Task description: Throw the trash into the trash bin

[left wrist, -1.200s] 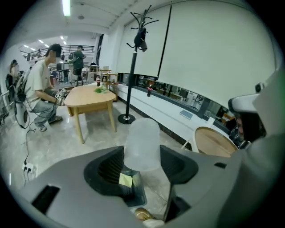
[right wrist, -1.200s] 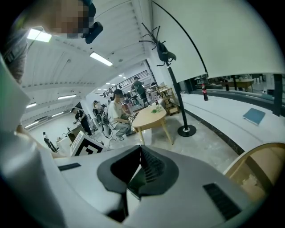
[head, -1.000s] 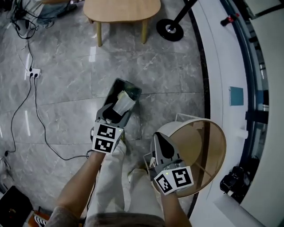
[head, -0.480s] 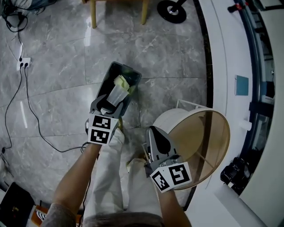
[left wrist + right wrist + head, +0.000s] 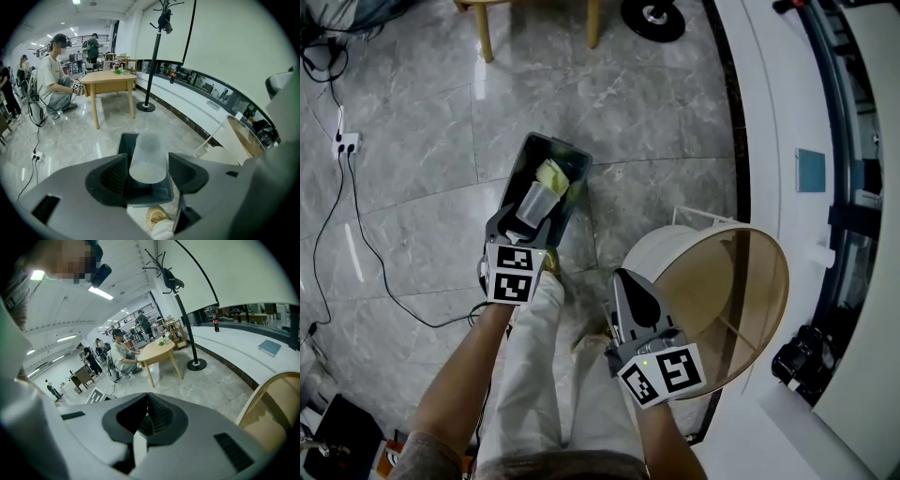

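Floor, grey marble.
- Trash bin point(image 5: 574, 157): dark, rectangular, open-topped, standing on the floor ahead of the person's pale trousers point(image 5: 534, 375). Crumpled yellowish trash point(image 5: 551, 174) lies inside.
- Left tool point(image 5: 528, 217): jaws wide, clamped on a translucent plastic cup point(image 5: 534, 200), which hangs tilted over the bin's near half, base toward the tool.
- Right tool point(image 5: 626, 279): jaws closed together, nothing between them, held apart from the bin.
- Round wood-topped stand point(image 5: 741, 281): white frame, just beside the right tool, right of the bin.
- Wooden table legs point(image 5: 485, 33) and black pole base point(image 5: 654, 14): beyond the bin, well apart.
- Power strip point(image 5: 344, 142) with trailing cables: far left.
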A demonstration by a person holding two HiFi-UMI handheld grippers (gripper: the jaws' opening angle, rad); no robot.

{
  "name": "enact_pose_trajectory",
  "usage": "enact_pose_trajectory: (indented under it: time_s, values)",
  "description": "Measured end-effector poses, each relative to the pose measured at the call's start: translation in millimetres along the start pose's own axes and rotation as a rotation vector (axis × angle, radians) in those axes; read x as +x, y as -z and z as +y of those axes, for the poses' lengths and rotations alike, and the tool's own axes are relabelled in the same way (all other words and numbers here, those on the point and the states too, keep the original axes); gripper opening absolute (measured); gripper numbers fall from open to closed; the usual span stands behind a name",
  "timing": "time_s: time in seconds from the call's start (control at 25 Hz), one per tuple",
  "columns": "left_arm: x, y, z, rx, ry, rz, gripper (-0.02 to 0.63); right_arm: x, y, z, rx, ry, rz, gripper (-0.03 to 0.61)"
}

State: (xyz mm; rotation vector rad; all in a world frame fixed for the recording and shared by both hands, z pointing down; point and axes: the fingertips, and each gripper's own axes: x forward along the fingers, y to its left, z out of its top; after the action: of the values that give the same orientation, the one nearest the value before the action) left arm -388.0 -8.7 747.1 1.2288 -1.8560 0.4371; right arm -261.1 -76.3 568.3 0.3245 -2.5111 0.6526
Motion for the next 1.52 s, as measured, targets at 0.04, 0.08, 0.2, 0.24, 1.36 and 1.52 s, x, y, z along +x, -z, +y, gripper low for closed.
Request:
enact_pose_trajectory:
  time_s: [0.04,0.08,0.2,0.24,1.36,1.52]
  values:
    - [0.6,0.0,0.1,0.0,-0.006,0.002,0.276,-0.4,0.2,-0.7,0.002,0.001,-0.001,0.018]
    - [1.0,0.1,0.2,0.0,-0.008,0.004,0.284,-0.6,0.3,-1.0,0.004,0.002,-0.002,0.018]
    - [1.0,0.9,2.7,-0.003,-0.015,0.009,0.288,-0.9,0.8,0.0,0.006,-0.004,-0.003,0.018]
    - [0.5,1.3,3.1,-0.005,-0.017,0.01,0.288,-1.4,1.0,-0.2,0.006,-0.006,-0.003,0.018]
    - [-227.0,-105.0,-116.6,-0.04,0.123,-0.119,0.02,-138.5,-84.1,45.6,0.012,-0.059,-0.037,0.018]
    - [-302.9,-129.9,-160.3,0.049,0.208,-0.193,0.02,-184.5,-112.4,73.3,-0.046,-0.112,-0.065,0.018]
